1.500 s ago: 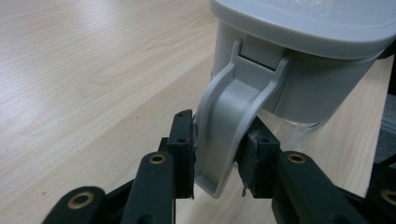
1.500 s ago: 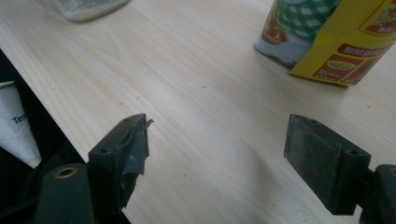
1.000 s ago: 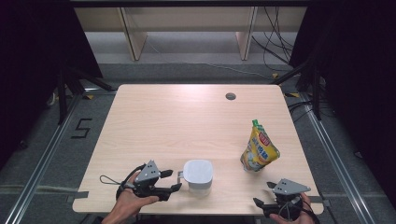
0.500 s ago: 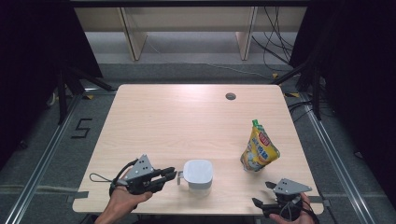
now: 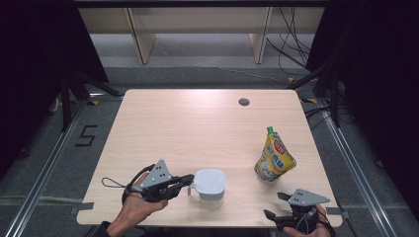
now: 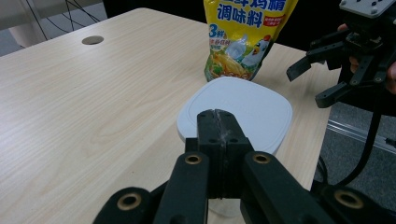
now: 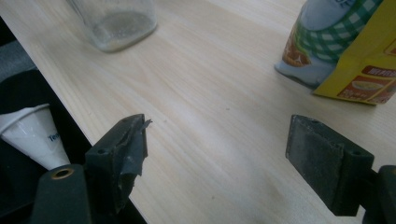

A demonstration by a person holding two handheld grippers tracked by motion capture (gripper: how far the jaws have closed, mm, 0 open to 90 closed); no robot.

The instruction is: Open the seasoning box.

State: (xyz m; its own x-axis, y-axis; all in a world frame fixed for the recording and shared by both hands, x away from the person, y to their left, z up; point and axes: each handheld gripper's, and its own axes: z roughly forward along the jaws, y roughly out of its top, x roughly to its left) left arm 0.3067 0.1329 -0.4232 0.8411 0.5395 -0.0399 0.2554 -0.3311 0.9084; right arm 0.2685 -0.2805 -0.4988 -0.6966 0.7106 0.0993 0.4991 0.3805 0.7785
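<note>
A clear container with a white square lid (image 5: 210, 181) stands near the table's front edge. My left gripper (image 5: 189, 180) points at its left side, jaws pressed together with nothing seen between them. In the left gripper view the shut jaws of the left gripper (image 6: 217, 125) sit just before the white lid (image 6: 243, 109). A yellow seasoning pouch (image 5: 274, 158) stands to the right. My right gripper (image 5: 274, 205) is open at the front right corner. In the right gripper view the right gripper (image 7: 218, 154) hovers over bare wood, short of the pouch (image 7: 348, 51) and the container's glass base (image 7: 116, 23).
The wooden table (image 5: 197, 123) has a cable hole (image 5: 243, 102) at the back right. A white paper funnel (image 7: 30, 133) sits below the table's front edge. Metal floor rails (image 5: 44, 168) run along both sides. My right gripper (image 6: 343, 65) shows open beyond the lid.
My left gripper has swung slightly and its jaws have come together beside the container. The right gripper, the pouch and the container have stayed put.
</note>
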